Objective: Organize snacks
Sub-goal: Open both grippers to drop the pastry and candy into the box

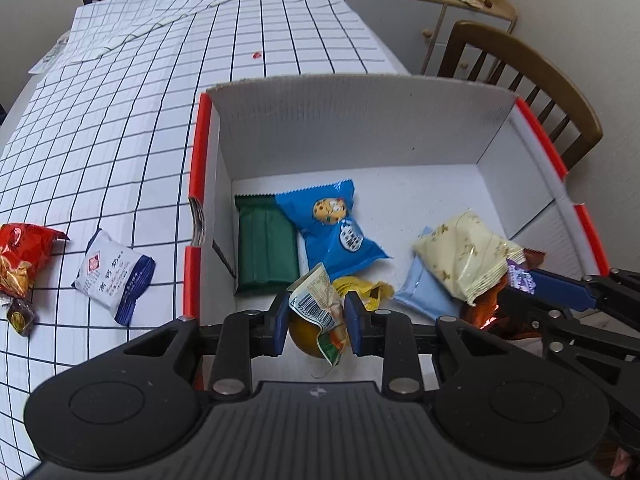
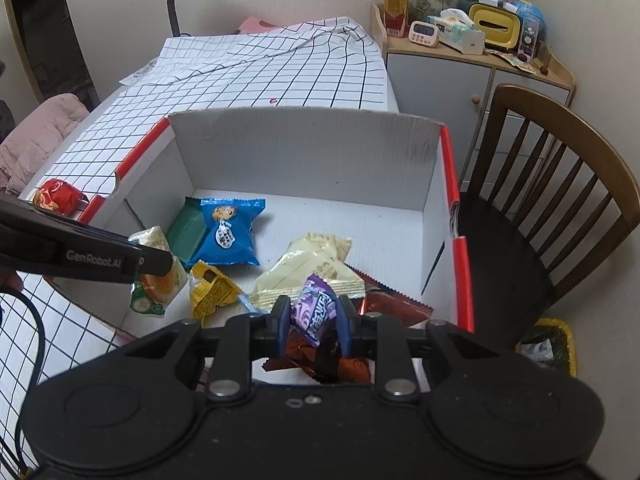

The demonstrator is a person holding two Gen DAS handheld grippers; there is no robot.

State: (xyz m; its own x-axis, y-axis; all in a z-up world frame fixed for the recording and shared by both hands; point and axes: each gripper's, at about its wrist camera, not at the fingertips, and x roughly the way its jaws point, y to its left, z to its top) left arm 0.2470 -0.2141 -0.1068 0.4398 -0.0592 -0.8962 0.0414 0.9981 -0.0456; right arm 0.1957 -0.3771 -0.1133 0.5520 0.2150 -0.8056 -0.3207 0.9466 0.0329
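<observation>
Left wrist view: left tongs (image 1: 316, 316) closed narrowly on a clear-wrapped snack (image 1: 320, 312) with a barcode and an orange-yellow filling, hanging low over the near edge of the white box (image 1: 360, 120). Pads pinch the crinkled wrapper, not the body. Risk: film slides out of the pinch and the piece drops early, possibly onto the near wall rather than the floor of the box.

Right wrist view: right tongs (image 2: 312, 320) pinch a purple candy (image 2: 314, 312), held by a thin fold above a brown-orange packet (image 2: 320, 364). Grip looks shallow; a twist could free it.

Both tongs sit close together over the same near corner. Likely fault: the tools knock each other when they release.

Already in the box: green bar (image 1: 266, 248), blue cookie packet (image 1: 332, 228), cream packet (image 1: 468, 256), pale blue packet (image 1: 424, 292), yellow wrapper (image 2: 212, 292). The heap is thick near the front; new pieces may land on top and slide.

Still outside on the checked desk (image 1: 160, 140): white-and-blue packet (image 1: 114, 276), red packet (image 1: 22, 256), small dark sweet (image 1: 20, 316). These lie near the desk edge; a careless sweep could push them off.
</observation>
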